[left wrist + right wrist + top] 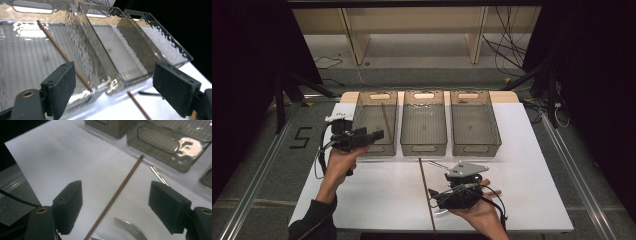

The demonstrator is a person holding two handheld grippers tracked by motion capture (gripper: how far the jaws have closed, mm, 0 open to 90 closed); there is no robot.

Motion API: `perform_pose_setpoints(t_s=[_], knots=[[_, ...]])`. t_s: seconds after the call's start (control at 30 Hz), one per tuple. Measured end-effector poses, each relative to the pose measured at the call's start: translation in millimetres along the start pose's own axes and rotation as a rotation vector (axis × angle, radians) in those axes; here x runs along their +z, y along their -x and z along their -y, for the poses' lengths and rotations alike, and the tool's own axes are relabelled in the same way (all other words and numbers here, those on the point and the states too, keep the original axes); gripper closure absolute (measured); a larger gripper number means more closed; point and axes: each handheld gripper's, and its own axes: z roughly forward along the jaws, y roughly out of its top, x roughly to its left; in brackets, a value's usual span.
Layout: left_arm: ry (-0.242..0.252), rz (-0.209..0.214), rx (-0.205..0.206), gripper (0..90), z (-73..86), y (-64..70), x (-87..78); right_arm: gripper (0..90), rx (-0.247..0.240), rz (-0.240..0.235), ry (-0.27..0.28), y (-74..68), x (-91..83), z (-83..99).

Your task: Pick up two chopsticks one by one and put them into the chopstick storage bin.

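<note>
A long thin brown stick (427, 197) lies on the white table (377, 200), running from the front edge towards the bins. My right gripper (433, 194) hovers low beside it, held in a hand. In the right gripper view the stick (117, 192) passes between the wide-apart jaws, and the right gripper (115, 195) is open and holds nothing. A second brown stick (386, 122) leans inside the left clear bin (374, 150). My left gripper (378, 134) hangs over that bin's front edge, open and empty. The left gripper view shows the stick in the bin (62, 53).
Three clear grey bins stand side by side at the back; the middle bin (423, 148) and right bin (476, 148) look empty. A thin metal rod (439, 164) lies before the middle bin. A curved metal piece (132, 227) lies near the right gripper.
</note>
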Motion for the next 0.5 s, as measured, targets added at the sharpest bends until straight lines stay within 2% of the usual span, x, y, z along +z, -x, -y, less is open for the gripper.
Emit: perform_pose_setpoints(t_s=[0.17,0.23,0.37,0.4,0.5], knots=[[0.017,0.002,-0.001,18.4,27.1,-3.2,-12.1,30.4,-0.008,0.002,-0.059,-8.2,17.3,-8.0],[0.028,0.019,-0.004,18.2,36.5,-4.7,-15.1,31.4,-0.007,0.005,-0.078,-10.4,24.9,-10.8],[0.014,0.031,0.017,18.2,54.0,-9.1,-17.0,32.7,-0.016,0.017,-0.118,-15.0,40.0,-14.9],[0.019,0.038,0.015,18.2,58.6,-9.5,-17.4,33.2,-0.022,0.024,-0.131,-16.3,43.2,-15.6],[0.028,0.048,0.042,18.2,71.1,-9.2,-19.0,36.5,-0.031,0.024,-0.168,-18.1,52.1,-16.5]])
